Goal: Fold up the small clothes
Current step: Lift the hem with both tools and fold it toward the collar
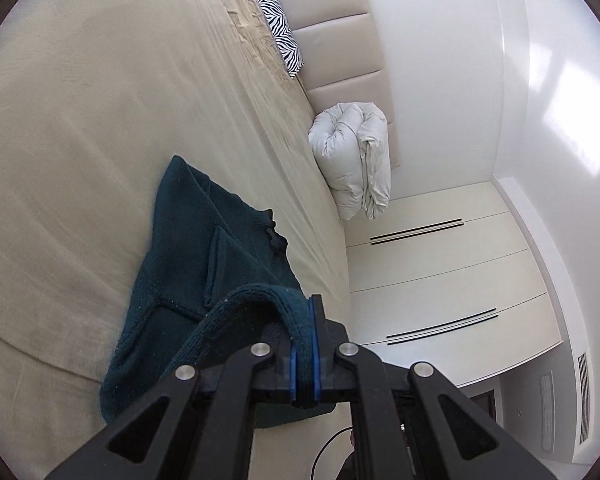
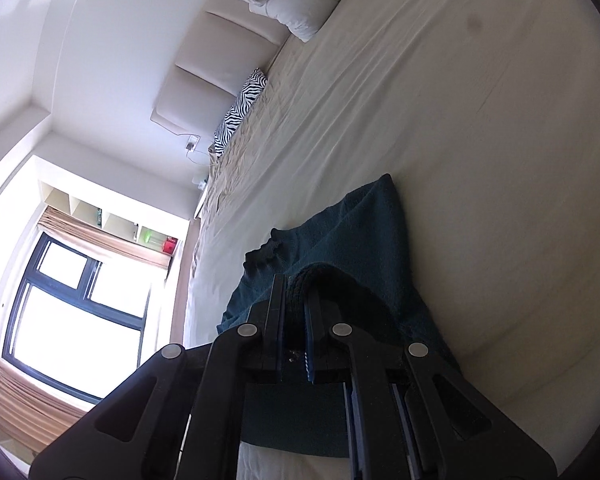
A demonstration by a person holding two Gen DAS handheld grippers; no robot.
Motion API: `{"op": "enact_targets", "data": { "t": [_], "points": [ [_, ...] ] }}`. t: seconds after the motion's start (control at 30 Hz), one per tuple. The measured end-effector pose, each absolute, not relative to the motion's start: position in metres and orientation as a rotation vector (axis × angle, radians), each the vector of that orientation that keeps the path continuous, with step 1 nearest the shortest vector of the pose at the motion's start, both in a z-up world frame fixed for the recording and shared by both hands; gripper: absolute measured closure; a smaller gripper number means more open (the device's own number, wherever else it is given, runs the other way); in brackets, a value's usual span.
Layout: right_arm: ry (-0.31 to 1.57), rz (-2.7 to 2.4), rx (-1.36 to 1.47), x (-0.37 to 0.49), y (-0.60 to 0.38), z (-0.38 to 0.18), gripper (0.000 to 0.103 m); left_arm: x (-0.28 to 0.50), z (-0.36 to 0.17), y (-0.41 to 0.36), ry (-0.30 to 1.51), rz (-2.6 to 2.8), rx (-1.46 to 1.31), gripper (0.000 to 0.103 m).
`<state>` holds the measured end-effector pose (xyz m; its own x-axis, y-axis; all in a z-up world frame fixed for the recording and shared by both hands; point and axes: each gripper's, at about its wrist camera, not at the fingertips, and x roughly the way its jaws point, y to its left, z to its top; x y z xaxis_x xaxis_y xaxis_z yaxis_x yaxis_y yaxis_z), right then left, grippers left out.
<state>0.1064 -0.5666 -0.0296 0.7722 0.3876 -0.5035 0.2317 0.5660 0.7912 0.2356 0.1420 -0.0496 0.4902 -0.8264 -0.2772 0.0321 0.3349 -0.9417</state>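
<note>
Bright daylight, blown-out window [image 2: 76, 308], glossy wall glare, fisheye-warped edges

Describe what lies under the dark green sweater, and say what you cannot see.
The dark green sweater lies on the beige bedsheet, its near edge lifted by the left gripper and right gripper. Whatever lies beneath the sweater's middle is covered.

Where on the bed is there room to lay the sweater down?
The wide bare sheet beyond the teal sweater, up to the white duvet, is free. The zebra pillow crowds the headboard end.
</note>
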Motion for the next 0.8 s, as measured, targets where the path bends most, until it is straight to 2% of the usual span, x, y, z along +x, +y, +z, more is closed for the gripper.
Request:
{"op": "enact_targets", "data": {
  "t": [0.57, 0.6, 0.63, 0.67, 0.73, 0.77, 0.8],
  "points": [
    [0.771, -0.047, 1.038, 0.244, -0.595, -0.102, 0.096, 0.353, -0.118, 0.120, 0.976, -0.520, -1.073, 0.095],
    [0.782, -0.060, 1.051, 0.250, -0.596, -0.109, 0.095, 0.356, -0.124, 0.121, 0.983, -0.504, -1.077, 0.093],
    [0.794, -0.067, 1.064, 0.256, -0.598, -0.115, 0.095, 0.358, -0.129, 0.122, 0.992, -0.491, -1.081, 0.076],
    [0.801, -0.079, 1.065, 0.259, -0.600, -0.120, 0.090, 0.359, -0.132, 0.124, 0.988, -0.480, -1.085, 0.053],
    [0.788, -0.124, 1.038, 0.265, -0.603, -0.123, 0.066, 0.357, -0.132, 0.127, 0.965, -0.484, -1.082, 0.048],
    [0.766, -0.138, 1.033, 0.264, -0.605, -0.123, 0.041, 0.356, -0.131, 0.128, 0.966, -0.486, -1.069, 0.048],
    [0.740, -0.148, 1.037, 0.261, -0.608, -0.124, 0.035, 0.354, -0.129, 0.127, 0.964, -0.489, -1.053, 0.048]
  ]
}}
